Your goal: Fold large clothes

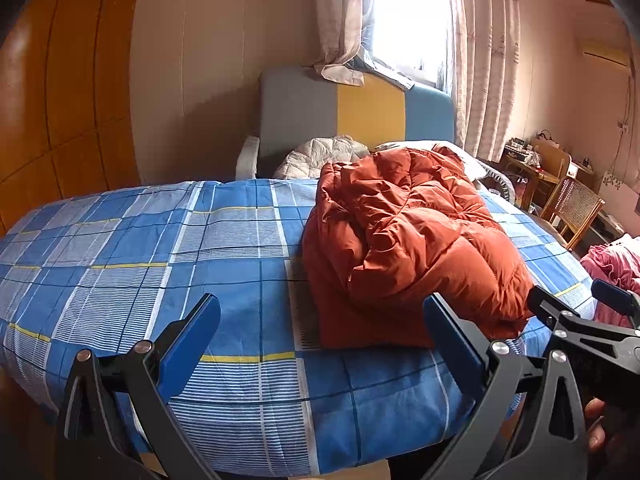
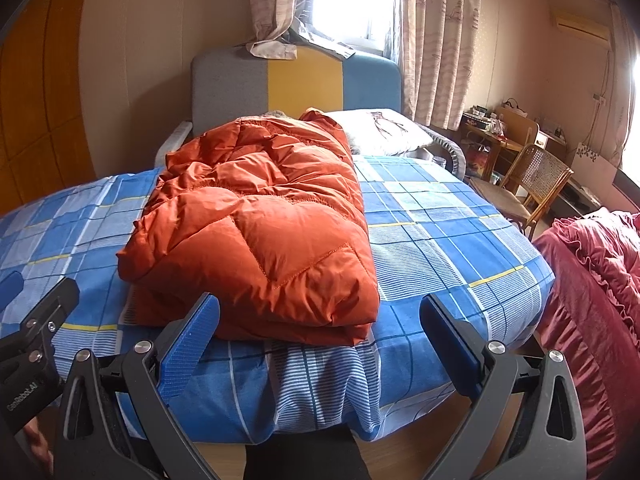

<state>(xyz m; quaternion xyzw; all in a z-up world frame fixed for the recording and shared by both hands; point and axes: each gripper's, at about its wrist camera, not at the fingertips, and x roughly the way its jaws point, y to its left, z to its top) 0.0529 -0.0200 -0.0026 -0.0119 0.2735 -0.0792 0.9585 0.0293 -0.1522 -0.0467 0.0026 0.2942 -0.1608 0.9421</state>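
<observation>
orange jacket (image 2: 256, 216) folded on bed (image 2: 440, 216) | right gripper (image 2: 320, 344) jaws apart

One legible marking is recorded. The lettering "GenRobot.AI" is printed in white along the black body of the left gripper (image 2: 38, 320), which is seen at the lower left edge of the right wrist view, left of the orange down jacket (image 2: 256, 220); the text is set running up the body at a slant. No other text, number, brand or sign can be read: a dark print on the white pillow (image 2: 384, 128) behind the jacket is too small to be made out as lettering.
</observation>
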